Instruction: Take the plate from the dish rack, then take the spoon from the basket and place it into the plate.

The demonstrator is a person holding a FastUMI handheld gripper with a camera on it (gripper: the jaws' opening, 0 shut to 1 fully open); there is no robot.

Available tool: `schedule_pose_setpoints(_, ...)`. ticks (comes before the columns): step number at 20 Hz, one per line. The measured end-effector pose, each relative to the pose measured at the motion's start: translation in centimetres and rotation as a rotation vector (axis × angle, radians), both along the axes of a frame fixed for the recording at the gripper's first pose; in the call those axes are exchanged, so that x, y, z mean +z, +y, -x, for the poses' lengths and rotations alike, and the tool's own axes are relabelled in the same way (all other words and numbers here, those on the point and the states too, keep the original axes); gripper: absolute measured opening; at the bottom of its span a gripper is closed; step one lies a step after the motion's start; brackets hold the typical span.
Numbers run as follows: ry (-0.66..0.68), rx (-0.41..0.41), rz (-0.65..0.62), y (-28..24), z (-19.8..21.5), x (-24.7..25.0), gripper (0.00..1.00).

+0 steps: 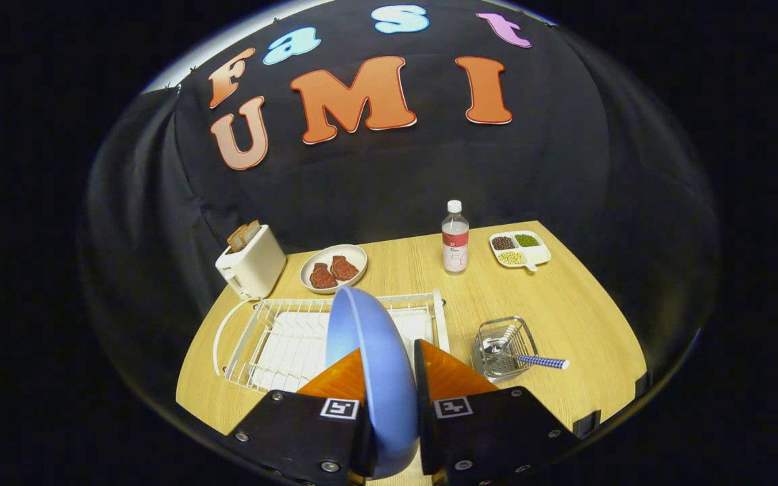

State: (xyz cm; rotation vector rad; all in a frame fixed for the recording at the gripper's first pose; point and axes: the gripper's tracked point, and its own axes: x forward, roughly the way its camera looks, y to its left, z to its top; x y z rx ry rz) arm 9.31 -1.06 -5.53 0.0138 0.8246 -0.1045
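Between your fingers the tool [389,378] pinches the blue plate [369,351] edge-on above the dish rack [261,337]; keep it level, lower it onto bare counter [564,304].

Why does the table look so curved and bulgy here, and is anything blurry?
In the gripper view, the fisheye lens bows the table edge and dish rack; lighting is even with soft shadows; the blue plate gripped edge-on in the tongs looms large but fairly sharp; the spoon in its basket stays clear.
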Motion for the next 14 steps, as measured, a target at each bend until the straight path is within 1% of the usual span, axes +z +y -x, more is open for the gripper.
schedule_pose_setpoints(2, 0.008, 0.018, 0.011, -0.4, 2.2, -1.0, 0.26)
schedule_pose_setpoints(6, 0.063, 0.048, -0.061, 0.6, 6.8, -3.8, 0.26)
schedule_pose_setpoints(9, 0.115, 0.039, -0.101, 0.4, 9.6, -6.4, 0.26)
schedule_pose_setpoints(14, 0.171, 0.038, -0.182, 1.2, 12.7, -9.7, 0.26)
